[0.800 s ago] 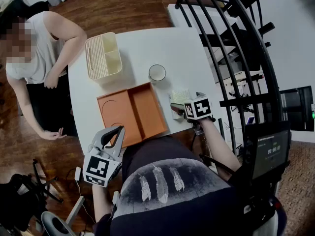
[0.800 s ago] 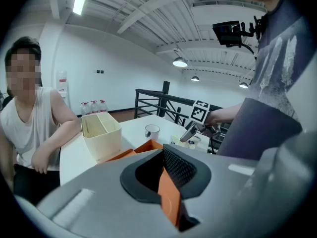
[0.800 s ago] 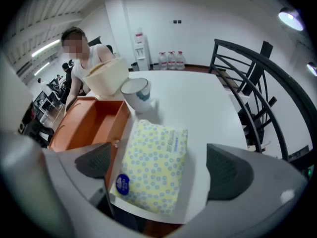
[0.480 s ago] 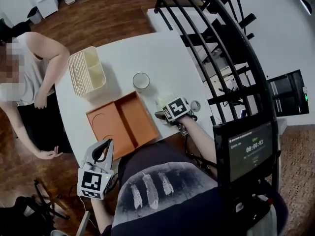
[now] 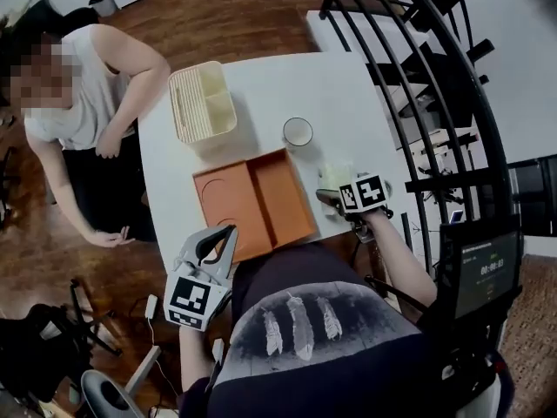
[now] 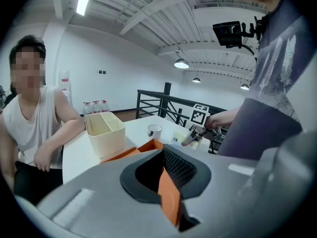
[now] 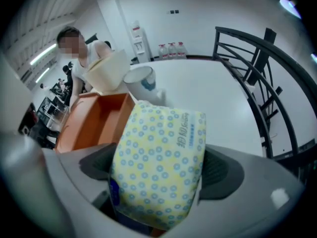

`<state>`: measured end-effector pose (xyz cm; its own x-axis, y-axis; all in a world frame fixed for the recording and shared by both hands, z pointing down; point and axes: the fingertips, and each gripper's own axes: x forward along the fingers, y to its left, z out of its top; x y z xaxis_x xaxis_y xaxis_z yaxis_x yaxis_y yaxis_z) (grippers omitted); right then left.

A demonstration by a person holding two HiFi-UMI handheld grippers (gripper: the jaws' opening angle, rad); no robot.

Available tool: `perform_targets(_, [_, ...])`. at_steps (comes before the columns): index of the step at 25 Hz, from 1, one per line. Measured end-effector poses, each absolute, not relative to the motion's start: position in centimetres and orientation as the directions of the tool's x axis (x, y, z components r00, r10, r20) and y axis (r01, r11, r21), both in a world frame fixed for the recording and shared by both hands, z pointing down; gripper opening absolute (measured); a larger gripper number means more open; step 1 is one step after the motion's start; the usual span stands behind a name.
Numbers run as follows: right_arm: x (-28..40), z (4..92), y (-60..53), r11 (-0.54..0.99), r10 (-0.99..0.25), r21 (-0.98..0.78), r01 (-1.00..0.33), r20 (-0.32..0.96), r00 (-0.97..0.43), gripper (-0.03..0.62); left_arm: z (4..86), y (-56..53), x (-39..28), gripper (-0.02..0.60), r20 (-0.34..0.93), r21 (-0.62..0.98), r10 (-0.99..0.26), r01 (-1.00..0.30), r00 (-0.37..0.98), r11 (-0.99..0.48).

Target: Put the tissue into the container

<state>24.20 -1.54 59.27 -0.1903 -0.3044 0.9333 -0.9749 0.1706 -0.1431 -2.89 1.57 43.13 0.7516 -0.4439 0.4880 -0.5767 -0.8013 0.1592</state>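
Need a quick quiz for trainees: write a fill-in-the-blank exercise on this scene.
1. The tissue sits between the jaws of the ___ claw.
2. The two-part tray near the person is coloured ___.
3. The cup stands outside the tray, directly on the ___.

Missing words: right; orange; table.

one each: tissue (image 7: pixel 158 167), tray (image 5: pixel 222 200), cup (image 5: pixel 298 132), container (image 5: pixel 184 111)
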Motion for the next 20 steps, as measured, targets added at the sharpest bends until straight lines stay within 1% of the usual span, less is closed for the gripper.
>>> perform_targets(2, [22.5, 55.7, -2.0, 0.213, -0.358, -0.182, -0.960, 0.900, -0.250, 0.528, 43.4, 1.3, -3.0, 0.014, 0.487, 0.160, -0.445, -0.578, 0.752, -0.800])
perform_targets(5, [18.0, 50.5, -2.6, 0.313, -0.413, -0.252, -0.916, 0.832, -0.370, 0.528, 43.6, 1.4, -4.3, 0.014, 0.489, 0.168, -0.454, -0.591, 0.745, -0.789])
perform_targets(9, [12.3, 47.4, -3.2, 0.410, -0.422, -0.289, -0.865, 0.781, -0.461, 0.528, 43.6, 2.2, -6.0, 0.014, 0.493, 0.174, -0.460, -0.602, 0.738, -0.779])
perform_targets(14, [8.5, 49.9, -3.5, 0.465, -0.362, -0.276, -0.841, 0.808, -0.465, 0.528, 43.7, 2.9, -7.4, 0.014, 0.496, 0.177, -0.474, -0.620, 0.727, -0.765])
perform_targets(20, [6.5, 54.2, -3.8, 0.458, -0.317, -0.242, -0.855, 0.854, -0.412, 0.528, 44.2, 3.5, -8.9, 0.014, 0.512, 0.188, -0.477, -0.635, 0.715, -0.750])
